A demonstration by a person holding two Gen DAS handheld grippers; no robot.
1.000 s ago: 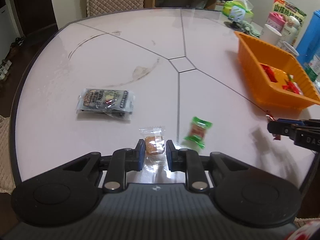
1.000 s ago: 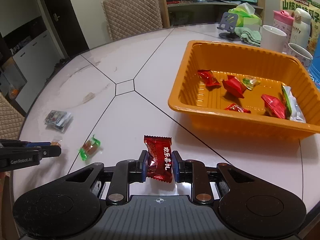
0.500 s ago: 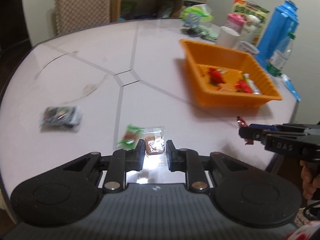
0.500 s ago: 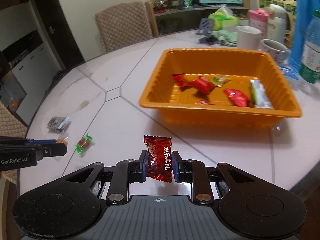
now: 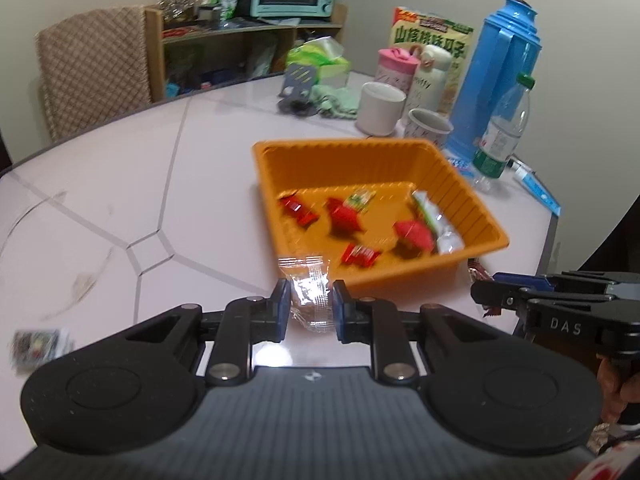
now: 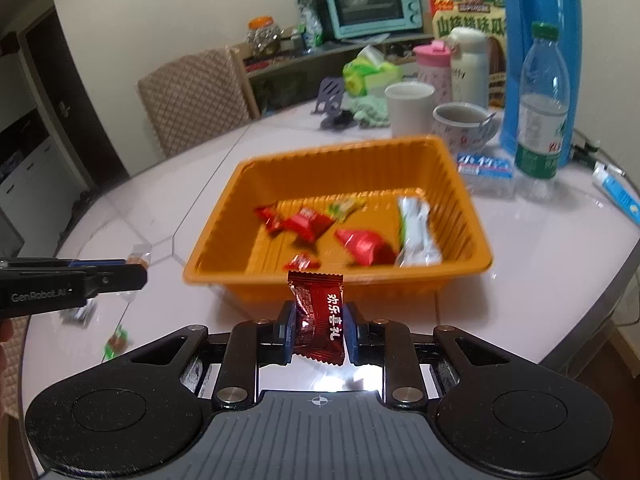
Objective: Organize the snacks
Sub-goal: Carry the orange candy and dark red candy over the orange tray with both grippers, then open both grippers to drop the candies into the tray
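My left gripper (image 5: 307,309) is shut on a clear-wrapped snack (image 5: 309,292), held above the table just short of the near left corner of the orange tray (image 5: 472,200). My right gripper (image 6: 318,326) is shut on a dark red candy (image 6: 320,320) with white characters, in front of the near wall of the orange tray (image 6: 240,280). Inside the tray lie several red candies (image 6: 362,245), a small green one and a white-green packet (image 6: 416,232). The right gripper (image 5: 486,294) shows at the right of the left wrist view, the left gripper (image 6: 138,272) at the left of the right wrist view.
A green candy (image 6: 116,342) and a dark packet (image 5: 36,346) lie on the white table near its left edge. Behind the tray stand mugs (image 6: 408,110), a blue thermos (image 5: 500,76), a water bottle (image 6: 542,104) and a tissue pack (image 6: 486,168). A chair (image 6: 192,96) stands beyond.
Both grippers have swung right and risen toward the orange tray, each carrying its snack. The tray now fills the middle of both views; the green candy and dark packet are left behind.
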